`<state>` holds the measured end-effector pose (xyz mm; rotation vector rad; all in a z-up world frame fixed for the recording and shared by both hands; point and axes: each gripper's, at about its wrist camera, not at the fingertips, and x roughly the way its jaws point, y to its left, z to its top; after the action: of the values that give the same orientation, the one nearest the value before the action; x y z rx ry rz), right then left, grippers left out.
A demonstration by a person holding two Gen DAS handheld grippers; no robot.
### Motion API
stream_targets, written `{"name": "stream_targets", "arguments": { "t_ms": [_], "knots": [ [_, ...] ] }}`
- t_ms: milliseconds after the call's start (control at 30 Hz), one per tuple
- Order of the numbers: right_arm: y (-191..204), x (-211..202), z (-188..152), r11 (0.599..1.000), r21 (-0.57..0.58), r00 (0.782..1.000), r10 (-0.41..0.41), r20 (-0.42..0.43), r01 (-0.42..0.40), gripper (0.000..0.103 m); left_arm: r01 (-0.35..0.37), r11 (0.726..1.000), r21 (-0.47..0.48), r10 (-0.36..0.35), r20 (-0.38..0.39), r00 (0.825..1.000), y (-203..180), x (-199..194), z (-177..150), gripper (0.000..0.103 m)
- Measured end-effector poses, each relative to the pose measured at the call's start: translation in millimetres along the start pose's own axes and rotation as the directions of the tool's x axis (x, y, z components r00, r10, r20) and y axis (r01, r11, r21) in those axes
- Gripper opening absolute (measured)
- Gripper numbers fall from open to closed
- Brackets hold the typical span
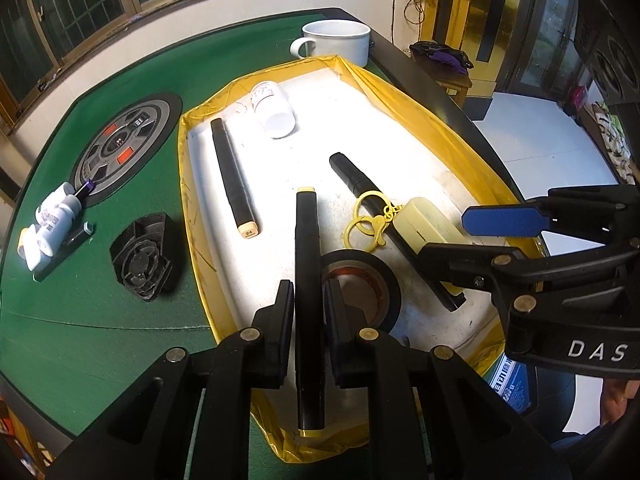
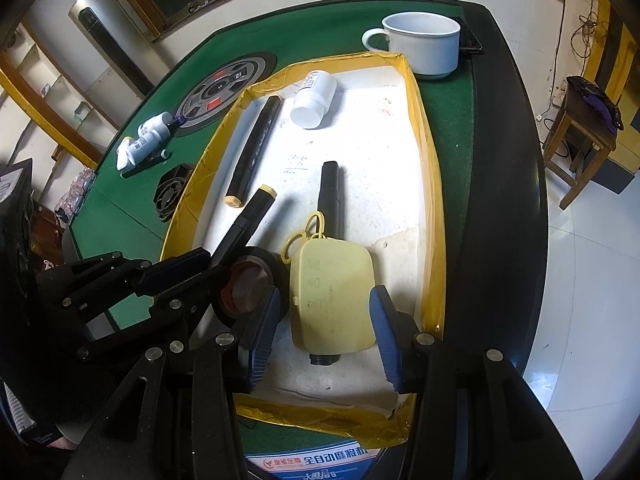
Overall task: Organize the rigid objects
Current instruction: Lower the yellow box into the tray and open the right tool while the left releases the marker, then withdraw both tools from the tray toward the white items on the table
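I see the green felt table (image 1: 100,320) filling both views, its round control dial (image 1: 124,148) at about ten o'clock in the left wrist view. On the felt lies the white tray with a yellow taped rim (image 1: 400,92), and beyond its far end, at twelve o'clock, stands a white mug (image 1: 340,42).

My left gripper (image 1: 309,304) is all but closed on a black marker with a yellow cap (image 1: 306,264) — the pads sit close against its barrel, though I cannot tell whether they press on it. The marker points toward twelve o'clock and passes over the edge of a roll of black tape (image 1: 360,292) lying flat in the tray.

My right gripper (image 2: 326,332) stands partly open around a pale yellow case (image 2: 332,296); each pad shows a gap to the case's side, so I read no grip. The case rests on top of a black pen (image 2: 330,196), whose barrel runs to twelve o'clock, and a yellow key ring (image 1: 366,220) lies just beside the case across the pen.

Farther up the tray, a black marker with a beige cap (image 1: 232,176) lies at eleven o'clock, and a white pill bottle (image 1: 272,108) on its side near the far rim. Off the tray, at nine o'clock, small white bottles (image 1: 48,224) are clustered on the felt — a black hexagonal part (image 1: 142,262) sits between them and the tray.
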<state>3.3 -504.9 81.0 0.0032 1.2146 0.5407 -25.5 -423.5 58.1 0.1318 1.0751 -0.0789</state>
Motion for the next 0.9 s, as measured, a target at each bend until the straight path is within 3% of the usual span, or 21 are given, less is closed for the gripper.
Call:
{"name": "stream_targets", "arguments": {
  "t_ms": [233, 400, 700, 900],
  "knots": [
    [3, -2, 0, 1.000, 0.004, 1.000, 0.001, 0.011, -0.001, 0.042, -0.006, 1.000, 0.012, 0.006, 0.015, 1.000, -1, -4, 1, 0.022],
    [3, -4, 1, 1.000, 0.012, 1.000, -0.003, 0.021, 0.003, 0.042, -0.006, 1.000, 0.017, 0.006, 0.034, 0.999, -1, -8, 2, 0.044],
    [2, -9, 3, 1.000, 0.031, 0.999, -0.005, 0.040, 0.004, 0.043, -0.001, 1.000, 0.027, 0.000, 0.049, 0.999, 0, -13, 4, 0.044],
    [0, -20, 10, 0.999, 0.054, 0.997, -0.014, 0.080, 0.010, 0.043, 0.033, 0.999, 0.002, -0.033, 0.103, 0.994, 9, -28, 5, 0.044]
  ]
}}
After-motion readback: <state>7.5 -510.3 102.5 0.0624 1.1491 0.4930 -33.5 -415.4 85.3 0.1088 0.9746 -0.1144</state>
